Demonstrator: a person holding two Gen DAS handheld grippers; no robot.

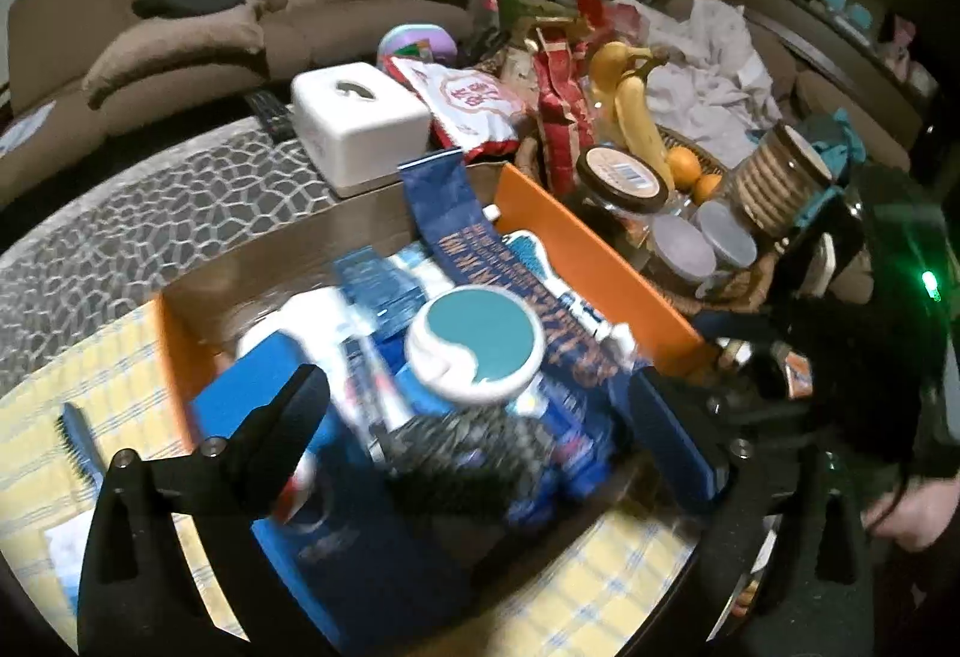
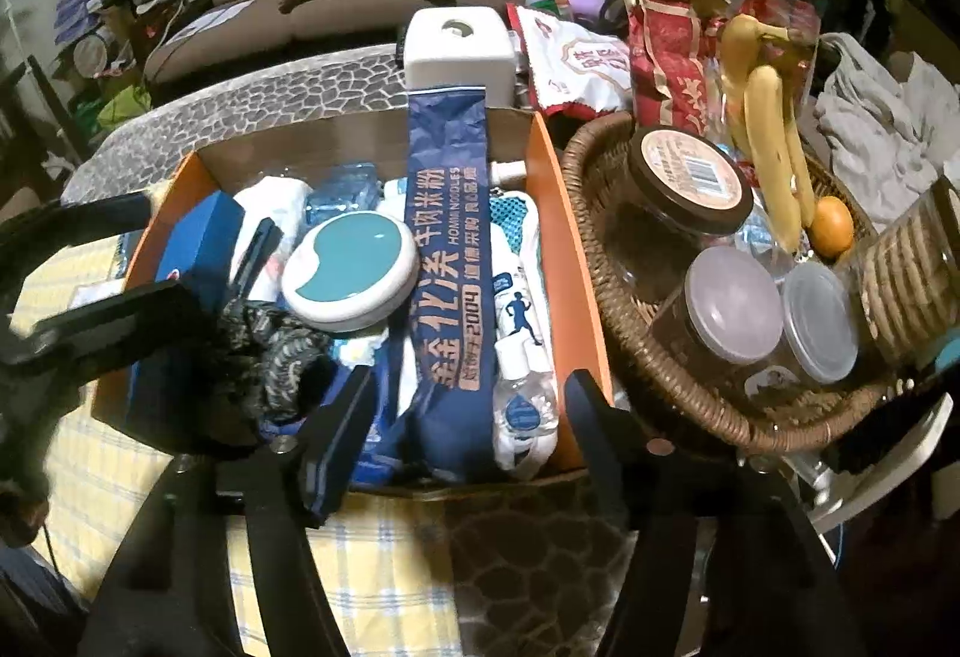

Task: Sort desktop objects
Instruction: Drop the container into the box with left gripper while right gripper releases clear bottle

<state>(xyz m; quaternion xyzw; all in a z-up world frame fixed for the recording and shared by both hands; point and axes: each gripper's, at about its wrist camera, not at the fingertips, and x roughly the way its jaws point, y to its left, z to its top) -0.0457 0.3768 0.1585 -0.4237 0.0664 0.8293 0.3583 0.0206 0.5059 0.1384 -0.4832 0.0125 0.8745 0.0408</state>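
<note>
An orange-walled cardboard box (image 2: pixel 564 237) (image 1: pixel 600 261) holds several items: a long blue noodle packet (image 2: pixel 444 213) (image 1: pixel 444 201), a round white tin with a teal lid (image 2: pixel 351 273) (image 1: pixel 477 345), a dark patterned cord bundle (image 2: pixel 270 357) (image 1: pixel 468 453), a small clear bottle (image 2: pixel 522 399) and a blue carton (image 2: pixel 198 249). My left gripper (image 1: pixel 480 399) hangs open over the box's near side, above the cord bundle, holding nothing. My right gripper (image 2: pixel 468 387) stands open at the box's near right corner. The packet's lower end and the bottle lie between its fingers, untouched by the pads.
A wicker basket (image 2: pixel 600 297) right of the box holds jars, bananas (image 2: pixel 768 141), an orange and stacked biscuits. A white tissue box (image 2: pixel 459 45) and snack bags stand behind. A blue comb (image 1: pixel 75 447) lies on the yellow checked cloth at left. A sofa fills the background.
</note>
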